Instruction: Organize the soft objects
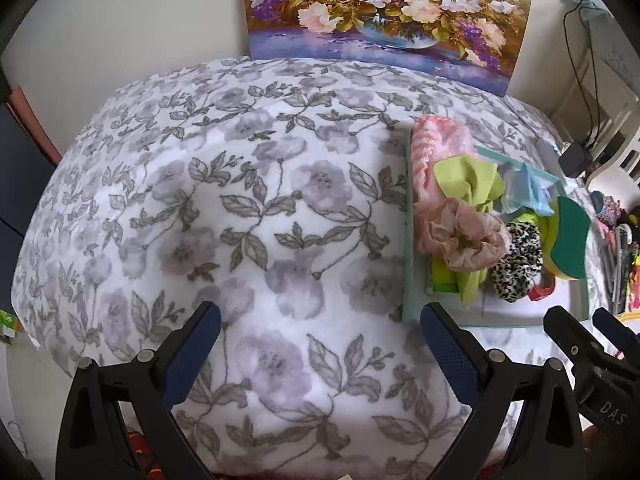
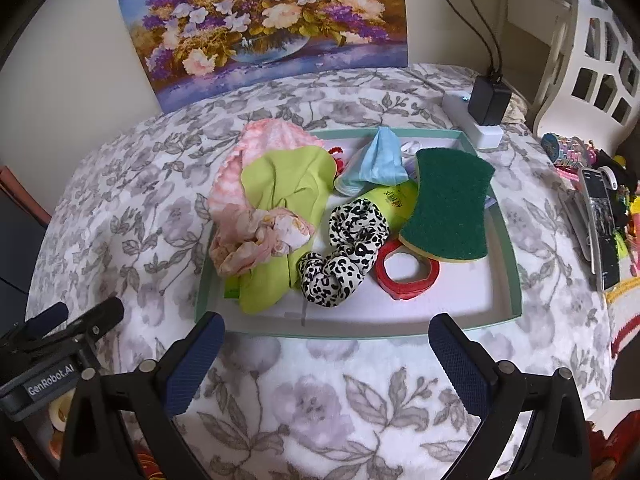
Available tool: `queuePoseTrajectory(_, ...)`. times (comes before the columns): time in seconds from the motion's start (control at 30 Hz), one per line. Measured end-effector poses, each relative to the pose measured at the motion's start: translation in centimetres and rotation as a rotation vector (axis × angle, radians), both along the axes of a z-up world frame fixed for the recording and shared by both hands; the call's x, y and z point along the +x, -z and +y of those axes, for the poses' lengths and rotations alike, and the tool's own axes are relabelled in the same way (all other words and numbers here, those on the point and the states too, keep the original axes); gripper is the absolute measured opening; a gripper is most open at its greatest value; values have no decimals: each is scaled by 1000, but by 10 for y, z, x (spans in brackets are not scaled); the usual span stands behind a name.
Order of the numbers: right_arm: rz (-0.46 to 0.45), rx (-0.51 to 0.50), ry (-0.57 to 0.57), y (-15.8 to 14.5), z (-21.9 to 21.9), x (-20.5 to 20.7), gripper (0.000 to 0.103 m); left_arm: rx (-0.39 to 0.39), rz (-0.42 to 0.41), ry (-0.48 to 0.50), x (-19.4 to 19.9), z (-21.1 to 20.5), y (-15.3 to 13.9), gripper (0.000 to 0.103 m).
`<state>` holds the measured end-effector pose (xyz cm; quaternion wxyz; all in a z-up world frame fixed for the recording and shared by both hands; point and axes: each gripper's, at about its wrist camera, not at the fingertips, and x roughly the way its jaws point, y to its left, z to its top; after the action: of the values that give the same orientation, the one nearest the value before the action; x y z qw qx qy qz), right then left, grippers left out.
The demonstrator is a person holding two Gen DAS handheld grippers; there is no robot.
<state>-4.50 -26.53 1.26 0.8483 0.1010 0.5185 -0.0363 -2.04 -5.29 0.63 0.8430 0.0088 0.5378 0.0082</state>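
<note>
A shallow mint-green tray [image 2: 514, 276] [image 1: 409, 248] lies on the flowered blanket and holds soft things: a pink knitted cloth [image 2: 260, 148] [image 1: 436, 140], a lime cloth [image 2: 288, 184] [image 1: 464, 178], a pale pink scrunchie [image 2: 256, 236] [image 1: 460, 236], a leopard-print scrunchie [image 2: 348, 252] [image 1: 518, 264], a light blue cloth [image 2: 380, 160], a green and yellow sponge [image 2: 450, 204] [image 1: 570, 236] and a red ring [image 2: 404, 270]. My right gripper [image 2: 328, 360] hangs open over the blanket just in front of the tray, empty. My left gripper [image 1: 320, 352] is open and empty, left of the tray.
A flower painting [image 2: 272, 24] leans on the wall behind the blanket. A white power strip with a black adapter [image 2: 486, 108] sits behind the tray. A phone [image 2: 600, 216] and colourful clutter lie at the right. The blanket [image 1: 224, 184] stretches left of the tray.
</note>
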Motion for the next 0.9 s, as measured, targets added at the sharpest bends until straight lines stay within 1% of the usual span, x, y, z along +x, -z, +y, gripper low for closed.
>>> queuePoseTrajectory(0.1,-17,4,10,-4,-2,-4,103,8,0,-23,-3,4,-1,100)
queuePoseTrajectory(0.3,-38,9,27,-9,-4,-10,103,-6,-19,-44,-6,9,-6,100)
queuePoseTrajectory(0.9,-58,-3,20,-12,-1,-9,103,9,-65,-49,-6,10,-13,100)
